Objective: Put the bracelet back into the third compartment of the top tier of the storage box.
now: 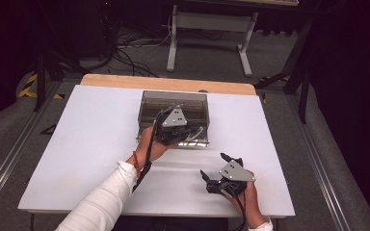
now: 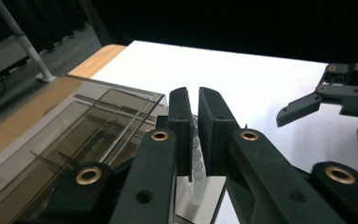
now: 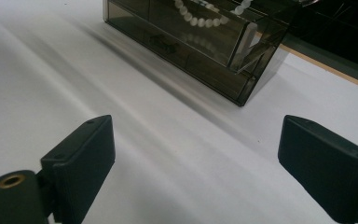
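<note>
A smoky clear drawer box (image 1: 160, 102) stands at the middle of the white table (image 1: 77, 144), its top drawer (image 1: 198, 141) pulled out toward me. My left gripper (image 1: 182, 132) hovers over that drawer. In the left gripper view its jaws (image 2: 193, 93) are shut on a string of white beads (image 2: 196, 189) that hangs down between them. Through the drawer's clear wall, the right gripper view shows the beads (image 3: 200, 19) in a curve. My right gripper (image 1: 215, 166) rests open near the front right of the table, nothing between its jaws (image 3: 205, 154).
A wooden strip (image 1: 168, 83) borders the table's far side. Beyond it are a floor with cables (image 1: 125, 48) and a white metal stand (image 1: 209, 29). Bare white table lies to the left and right of the box.
</note>
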The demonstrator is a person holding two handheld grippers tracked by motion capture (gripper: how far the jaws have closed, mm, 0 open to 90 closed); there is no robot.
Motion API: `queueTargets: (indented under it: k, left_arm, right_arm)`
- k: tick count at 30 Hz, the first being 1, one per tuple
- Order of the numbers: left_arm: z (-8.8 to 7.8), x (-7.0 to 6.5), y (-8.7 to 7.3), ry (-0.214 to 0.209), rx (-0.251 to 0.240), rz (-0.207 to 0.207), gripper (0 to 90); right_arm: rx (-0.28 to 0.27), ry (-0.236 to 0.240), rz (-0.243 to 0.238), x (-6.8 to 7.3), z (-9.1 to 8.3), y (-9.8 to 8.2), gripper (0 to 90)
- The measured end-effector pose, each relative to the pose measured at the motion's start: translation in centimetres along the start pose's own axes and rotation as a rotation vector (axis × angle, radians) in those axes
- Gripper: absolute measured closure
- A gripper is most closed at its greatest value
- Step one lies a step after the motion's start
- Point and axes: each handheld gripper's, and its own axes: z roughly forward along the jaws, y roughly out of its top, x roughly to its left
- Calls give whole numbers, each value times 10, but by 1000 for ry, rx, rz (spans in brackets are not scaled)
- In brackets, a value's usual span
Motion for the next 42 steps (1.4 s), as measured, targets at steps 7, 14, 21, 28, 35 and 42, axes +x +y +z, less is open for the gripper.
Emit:
queueTargets:
  k: [7, 14, 21, 28, 35, 42]
  left_arm:
    - [4, -1, -1, 15, 7, 3, 833]
    - [2, -3, 0, 19, 0, -2, 850]
    - [-5, -1, -2, 39, -9, 0, 853]
    - [-14, 1, -7, 56, -7, 2, 836]
    - [-28, 3, -13, 69, -5, 26, 813]
    - [-41, 8, -17, 75, -33, 11, 747]
  right_arm:
    - [3, -5, -1, -1, 0, 0, 118]
    - [0, -13, 4, -1, -1, 0, 118]
    - [-5, -12, 5, -1, -2, 0, 124]
    - [-8, -4, 14, -2, -2, 0, 136]
    - [-4, -6, 10, -1, -1, 0, 136]
    - [-4, -3, 10, 0, -1, 0, 139]
